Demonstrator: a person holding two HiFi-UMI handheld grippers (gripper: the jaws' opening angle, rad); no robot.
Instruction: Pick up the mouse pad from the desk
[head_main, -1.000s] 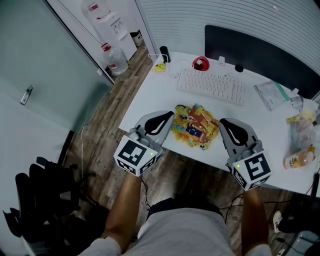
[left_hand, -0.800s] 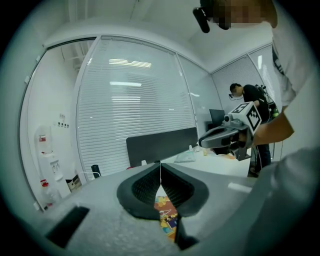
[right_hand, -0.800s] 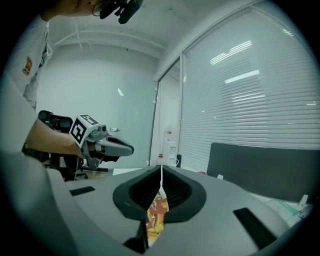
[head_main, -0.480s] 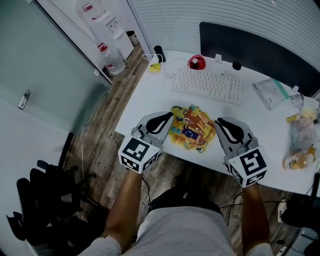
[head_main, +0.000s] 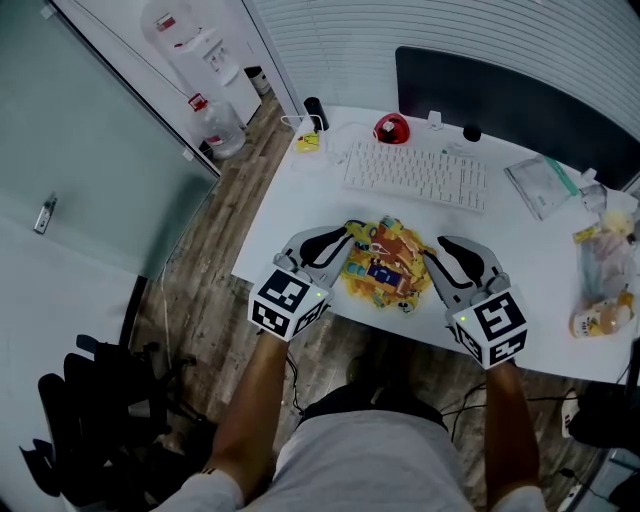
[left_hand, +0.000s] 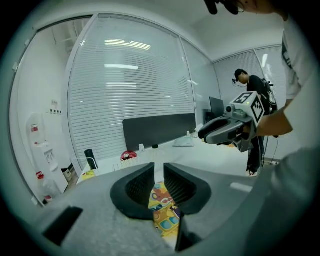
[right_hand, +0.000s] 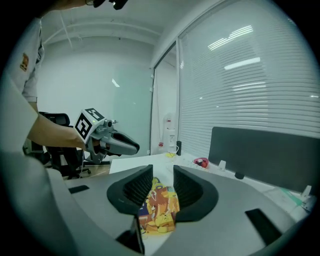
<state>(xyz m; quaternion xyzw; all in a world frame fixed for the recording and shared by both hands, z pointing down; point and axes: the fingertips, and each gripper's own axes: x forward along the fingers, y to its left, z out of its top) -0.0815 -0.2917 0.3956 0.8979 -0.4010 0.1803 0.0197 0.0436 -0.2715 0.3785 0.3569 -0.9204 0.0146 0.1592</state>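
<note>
Head view: opening left claw (head_main: 343, 240), right claw (head_main: 436, 252) straddle mouse pad (head_main: 386, 264).

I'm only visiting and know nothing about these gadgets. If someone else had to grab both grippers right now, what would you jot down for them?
Left gripper: jaws slightly apart and opening, with the mouse pad showing in the gap.
Right gripper: jaws wider apart, also opening, with the pad in its gap too.
Mouse pad: near the front edge of the desk, one gripper at each side. No firm pinch is visible.
Done: both grippers are lined up on the pad.
Left: close on it and lift it off the desk.
</note>
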